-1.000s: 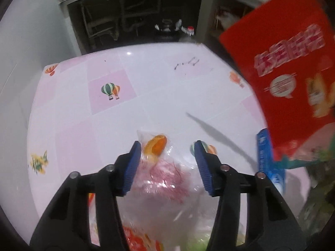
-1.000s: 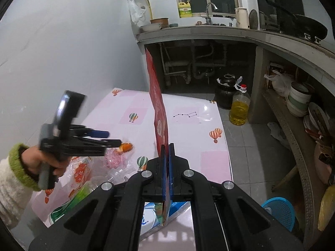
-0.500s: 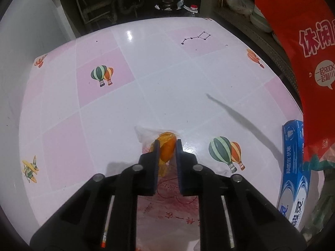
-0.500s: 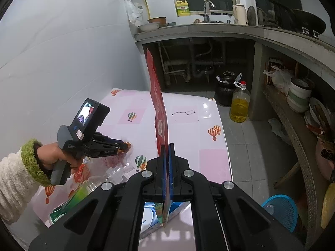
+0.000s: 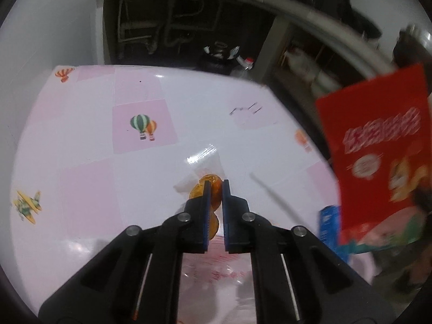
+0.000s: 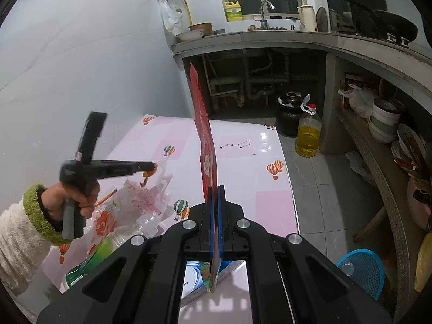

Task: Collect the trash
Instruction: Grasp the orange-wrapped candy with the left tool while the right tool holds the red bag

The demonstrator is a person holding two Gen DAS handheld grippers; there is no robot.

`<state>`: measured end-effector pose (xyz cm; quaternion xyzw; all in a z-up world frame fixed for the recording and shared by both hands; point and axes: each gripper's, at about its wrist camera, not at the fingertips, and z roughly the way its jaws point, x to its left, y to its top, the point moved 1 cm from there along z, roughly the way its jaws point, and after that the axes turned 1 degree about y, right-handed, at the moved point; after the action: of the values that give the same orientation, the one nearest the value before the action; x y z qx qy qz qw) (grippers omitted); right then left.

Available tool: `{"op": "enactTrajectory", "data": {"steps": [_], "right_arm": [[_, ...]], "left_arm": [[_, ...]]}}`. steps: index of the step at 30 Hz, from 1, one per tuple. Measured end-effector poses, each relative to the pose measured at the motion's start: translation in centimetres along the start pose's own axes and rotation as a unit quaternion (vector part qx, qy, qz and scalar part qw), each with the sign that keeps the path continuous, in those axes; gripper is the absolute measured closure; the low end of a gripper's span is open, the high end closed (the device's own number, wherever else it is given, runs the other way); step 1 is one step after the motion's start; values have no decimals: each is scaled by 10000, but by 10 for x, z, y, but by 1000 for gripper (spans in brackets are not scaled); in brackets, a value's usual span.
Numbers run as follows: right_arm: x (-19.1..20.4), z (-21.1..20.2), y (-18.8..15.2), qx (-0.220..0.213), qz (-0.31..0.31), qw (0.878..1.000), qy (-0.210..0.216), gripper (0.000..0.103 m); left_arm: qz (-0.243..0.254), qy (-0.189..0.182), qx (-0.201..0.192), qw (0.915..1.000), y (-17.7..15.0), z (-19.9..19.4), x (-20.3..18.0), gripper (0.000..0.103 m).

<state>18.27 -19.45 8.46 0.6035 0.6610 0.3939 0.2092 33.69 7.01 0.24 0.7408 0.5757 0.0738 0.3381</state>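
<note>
Clearly the left gripper (image 5: 215,189) is clamped on a clear plastic wrapper (image 5: 208,189) with orange print, apparently lifted off the pink table (image 5: 89,162); the right gripper (image 6: 215,197) pinches an upright red snack bag (image 6: 205,135).

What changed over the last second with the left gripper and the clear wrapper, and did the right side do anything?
The left gripper, open around the clear wrapper a second ago, closed on its orange end and has lifted that end off the table. The right gripper stayed clamped on the upright red bag, and the blue box kept its place.
</note>
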Motion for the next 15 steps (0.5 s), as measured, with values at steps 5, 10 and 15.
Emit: {"op": "enactTrajectory", "data": {"steps": [5, 10, 15], "right_arm": [[0, -3, 0, -41, -8, 10000, 17, 101], [1, -6, 1, -73, -37, 10000, 16, 101], [0, -7, 0, -86, -6, 10000, 30, 101]], "left_arm": [[-423, -396, -58, 9983, 3, -15, 5, 97], [-534, 54, 189, 9984, 6, -25, 12, 97], [-638, -435, 34, 9970, 8, -50, 8, 97]]}}
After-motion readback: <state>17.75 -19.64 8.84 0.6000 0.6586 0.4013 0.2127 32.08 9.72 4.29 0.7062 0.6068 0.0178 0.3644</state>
